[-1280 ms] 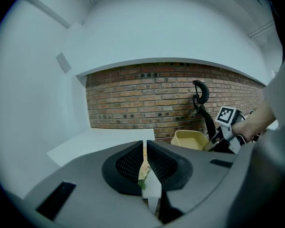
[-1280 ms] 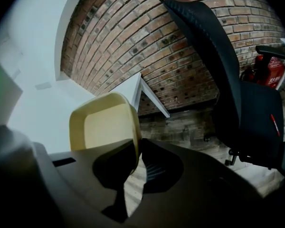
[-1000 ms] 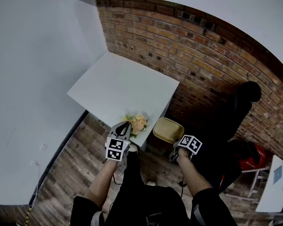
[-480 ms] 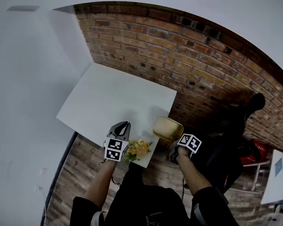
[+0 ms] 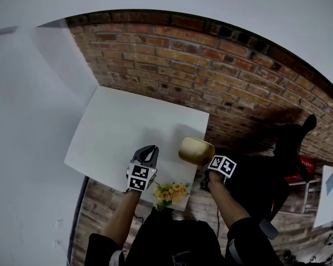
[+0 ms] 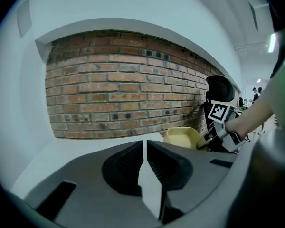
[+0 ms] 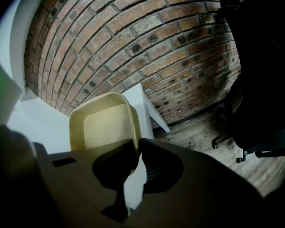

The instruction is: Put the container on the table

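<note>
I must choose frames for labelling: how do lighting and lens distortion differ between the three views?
Head view: strong fisheye, the brick wall bows into an arc; its right side is darker. Left gripper view: bright, round black border, glare at upper right. Right gripper view: dim; the right hand-held gripper is in shadow, the yellow container clearly lit.
</note>
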Tool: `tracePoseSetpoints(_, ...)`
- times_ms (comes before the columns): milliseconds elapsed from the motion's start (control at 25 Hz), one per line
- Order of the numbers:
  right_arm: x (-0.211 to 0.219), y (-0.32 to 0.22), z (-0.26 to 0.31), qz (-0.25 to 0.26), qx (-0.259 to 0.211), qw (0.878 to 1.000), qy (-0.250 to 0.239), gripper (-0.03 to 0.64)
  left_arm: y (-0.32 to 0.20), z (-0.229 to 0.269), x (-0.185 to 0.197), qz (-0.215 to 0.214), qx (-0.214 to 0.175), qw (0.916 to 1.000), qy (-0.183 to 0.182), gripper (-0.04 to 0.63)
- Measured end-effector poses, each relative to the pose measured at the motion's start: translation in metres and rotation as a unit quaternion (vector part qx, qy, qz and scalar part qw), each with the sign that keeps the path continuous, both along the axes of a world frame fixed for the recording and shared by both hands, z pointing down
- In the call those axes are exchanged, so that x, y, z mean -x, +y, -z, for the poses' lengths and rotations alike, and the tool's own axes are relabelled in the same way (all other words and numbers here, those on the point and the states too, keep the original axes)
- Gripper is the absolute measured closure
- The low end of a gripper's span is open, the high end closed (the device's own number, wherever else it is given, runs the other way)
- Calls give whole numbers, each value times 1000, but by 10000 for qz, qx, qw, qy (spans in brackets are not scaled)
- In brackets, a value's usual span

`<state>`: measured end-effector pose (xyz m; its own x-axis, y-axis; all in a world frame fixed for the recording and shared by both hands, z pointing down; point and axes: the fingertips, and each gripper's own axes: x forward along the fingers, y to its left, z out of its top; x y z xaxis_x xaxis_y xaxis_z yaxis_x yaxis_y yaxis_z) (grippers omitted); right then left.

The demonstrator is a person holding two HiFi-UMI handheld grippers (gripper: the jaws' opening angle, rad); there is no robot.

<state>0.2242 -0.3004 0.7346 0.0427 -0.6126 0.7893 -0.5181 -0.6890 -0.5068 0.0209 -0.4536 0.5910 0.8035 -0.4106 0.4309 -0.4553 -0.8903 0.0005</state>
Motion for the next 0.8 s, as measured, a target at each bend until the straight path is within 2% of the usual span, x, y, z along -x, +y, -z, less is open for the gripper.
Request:
tracePoseSetpoints(440, 0, -46, -10, -44, 262, 9996, 116, 577, -45, -22, -34, -431, 347, 9984, 88, 561)
tracePoseSetpoints(800, -21, -81, -21, -88, 464, 9988, 154, 577, -76, -48, -57, -564, 640, 9963, 55, 561)
